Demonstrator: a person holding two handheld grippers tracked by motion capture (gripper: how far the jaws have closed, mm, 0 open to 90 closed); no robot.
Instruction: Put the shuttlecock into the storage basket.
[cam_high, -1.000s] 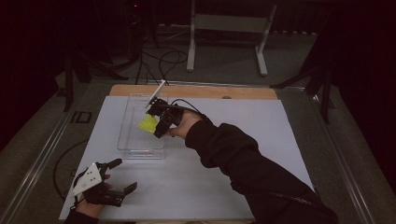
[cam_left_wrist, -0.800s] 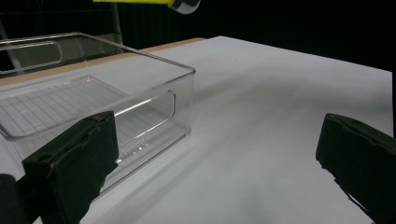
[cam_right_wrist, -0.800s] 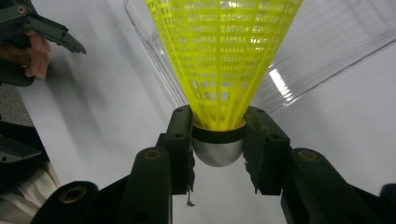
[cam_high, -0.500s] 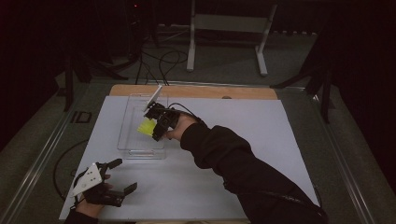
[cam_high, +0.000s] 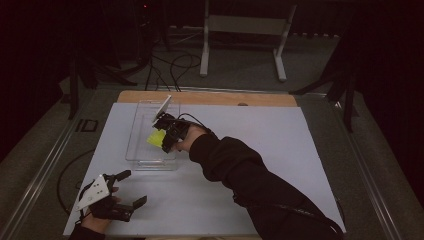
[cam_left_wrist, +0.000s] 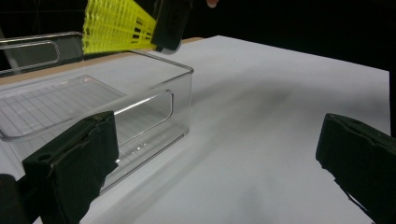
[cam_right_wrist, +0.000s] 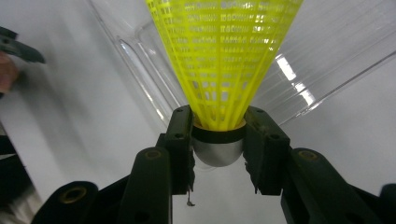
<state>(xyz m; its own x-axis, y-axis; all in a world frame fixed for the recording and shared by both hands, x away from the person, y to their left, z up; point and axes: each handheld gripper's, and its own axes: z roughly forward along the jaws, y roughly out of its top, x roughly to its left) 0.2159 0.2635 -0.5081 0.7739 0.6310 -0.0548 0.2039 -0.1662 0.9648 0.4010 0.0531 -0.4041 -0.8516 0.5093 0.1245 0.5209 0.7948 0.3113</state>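
White sheet covers the worktop (cam_high: 280, 150), dark room behind. Right hand-held gripper (cam_high: 167, 136) clamps a yellow shuttlecock (cam_right_wrist: 224, 60) by its cork base, jaws closed on both sides, skirt pointing away over the clear bin (cam_high: 150, 132) at the sheet's left. Left hand-held gripper (cam_high: 131, 189) sits near the front-left corner, jaws wide apart, holding nothing, well apart from the bin.

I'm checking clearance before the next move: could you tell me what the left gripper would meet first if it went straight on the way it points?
Probably nothing: the left gripper faces bare white table, with the clear bin just off to its side.
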